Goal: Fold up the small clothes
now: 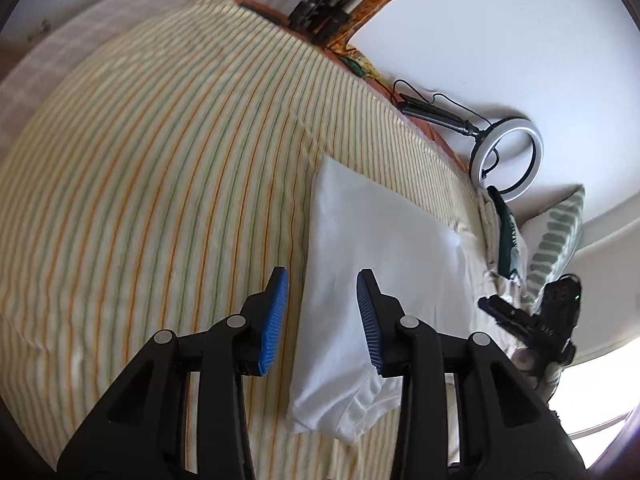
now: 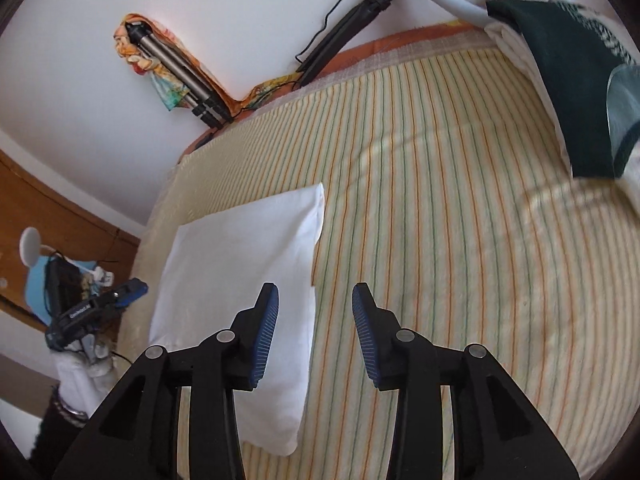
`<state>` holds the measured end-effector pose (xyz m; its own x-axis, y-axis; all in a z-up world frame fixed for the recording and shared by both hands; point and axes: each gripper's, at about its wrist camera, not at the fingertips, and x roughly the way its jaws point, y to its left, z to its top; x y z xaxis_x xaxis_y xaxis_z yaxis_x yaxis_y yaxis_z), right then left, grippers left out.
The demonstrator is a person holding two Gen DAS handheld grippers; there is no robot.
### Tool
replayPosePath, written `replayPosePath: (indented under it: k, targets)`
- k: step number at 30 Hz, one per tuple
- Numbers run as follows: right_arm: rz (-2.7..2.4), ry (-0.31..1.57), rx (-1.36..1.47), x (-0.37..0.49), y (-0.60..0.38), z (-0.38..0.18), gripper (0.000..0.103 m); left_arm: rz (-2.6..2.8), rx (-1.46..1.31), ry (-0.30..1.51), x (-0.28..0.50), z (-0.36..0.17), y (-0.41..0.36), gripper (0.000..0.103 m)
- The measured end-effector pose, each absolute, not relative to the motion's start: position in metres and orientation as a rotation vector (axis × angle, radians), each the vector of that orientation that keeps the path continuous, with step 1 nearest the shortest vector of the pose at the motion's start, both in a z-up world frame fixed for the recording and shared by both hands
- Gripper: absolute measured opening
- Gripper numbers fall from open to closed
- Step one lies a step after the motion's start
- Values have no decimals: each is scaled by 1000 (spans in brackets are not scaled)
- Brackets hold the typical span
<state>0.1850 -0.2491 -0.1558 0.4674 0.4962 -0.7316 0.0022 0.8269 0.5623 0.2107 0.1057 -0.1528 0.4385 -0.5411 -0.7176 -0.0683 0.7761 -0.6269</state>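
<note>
On the striped bed cover we see a white garment, folded into a neat, flat rectangle, with a gathered waistband at its near end in the left wrist view. It lies flat on the cover, and its far corner points toward the wall.

Our left gripper hovers above the near part of the white garment. Its blue pads stand apart and nothing is between them, so the fingers are released. We cannot tell if the tips touch the cloth.

Our right gripper is also spread wide, with nothing held. Its left finger is over the edge of the white garment, and its right finger is over the bare striped bed cover.

In the right wrist view the left gripper shows at the left edge of the bed, held by a hand in a white sleeve. In the left wrist view the right gripper shows at the right edge.

Near the head of the bed lies a dark green garment on top of some pale cloth. Just beside it a ring light on a black stand leans against the white wall. A folded tripod, partly wrapped in colourful cloth, also rests against that wall.
</note>
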Motion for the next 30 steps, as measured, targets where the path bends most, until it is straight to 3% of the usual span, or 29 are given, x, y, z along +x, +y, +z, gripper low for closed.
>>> replayPosePath:
  k: [16, 20, 25, 30]
  targets:
    - [481, 1076, 737, 190, -237, -191, 37, -414, -774, 1132, 227, -182, 95, 36]
    - [491, 1085, 754, 192, -231, -196, 26, -431, -760, 1136, 232, -181, 83, 35]
    - [475, 1090, 696, 191, -219, -191, 16, -424, -689, 1133, 232, -176, 69, 13]
    - [428, 1061, 566, 185, -207, -172, 7, -404, -558, 1079, 225, -156, 55, 9]
